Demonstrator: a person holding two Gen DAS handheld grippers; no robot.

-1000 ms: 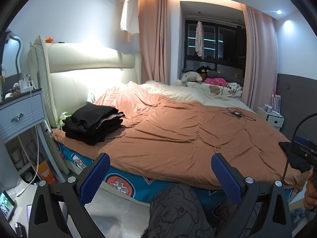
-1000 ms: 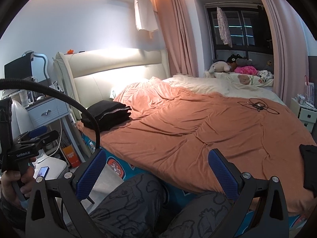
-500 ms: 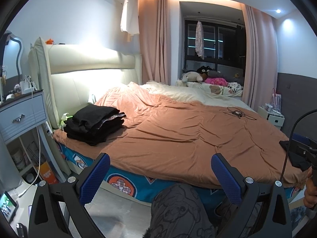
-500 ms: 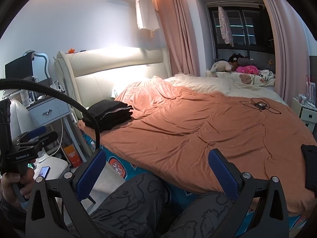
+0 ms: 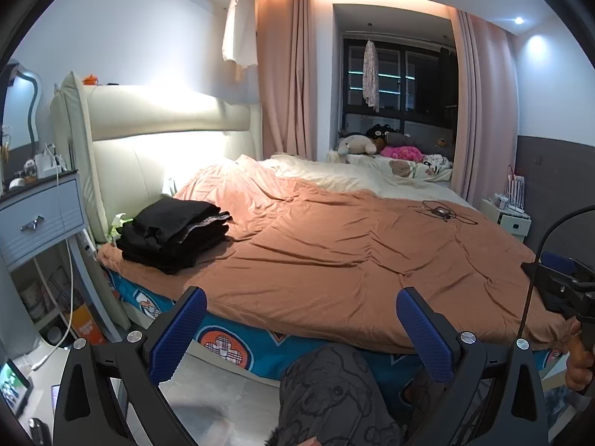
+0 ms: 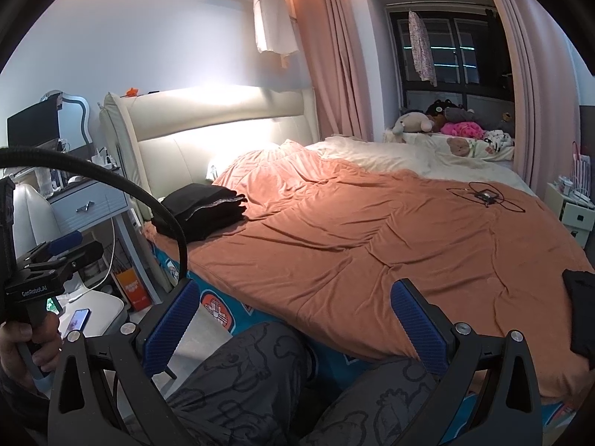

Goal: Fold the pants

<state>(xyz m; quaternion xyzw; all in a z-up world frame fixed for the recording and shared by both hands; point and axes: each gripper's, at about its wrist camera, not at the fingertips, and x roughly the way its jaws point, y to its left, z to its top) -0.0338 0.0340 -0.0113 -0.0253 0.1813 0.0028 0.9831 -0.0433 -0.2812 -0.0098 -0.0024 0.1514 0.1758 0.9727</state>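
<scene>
A stack of folded black pants (image 5: 174, 234) lies on the orange bedspread (image 5: 334, 260) at the bed's near left corner, by the headboard; it also shows in the right wrist view (image 6: 202, 212). Another black garment (image 6: 580, 308) lies at the bed's right edge, partly cut off. My left gripper (image 5: 301, 330) is open and empty, held off the bed's front edge. My right gripper (image 6: 293, 323) is open and empty, also in front of the bed above the person's knees.
A grey nightstand (image 5: 37, 219) stands left of the bed. A cable with a small device (image 5: 442, 213) lies on the bedspread at the far right. Stuffed toys (image 5: 375, 145) sit by the window. A white bedside cabinet (image 5: 505, 219) stands at the right.
Both views have shifted very slightly; the grippers stay open and nothing on the bed has moved.
</scene>
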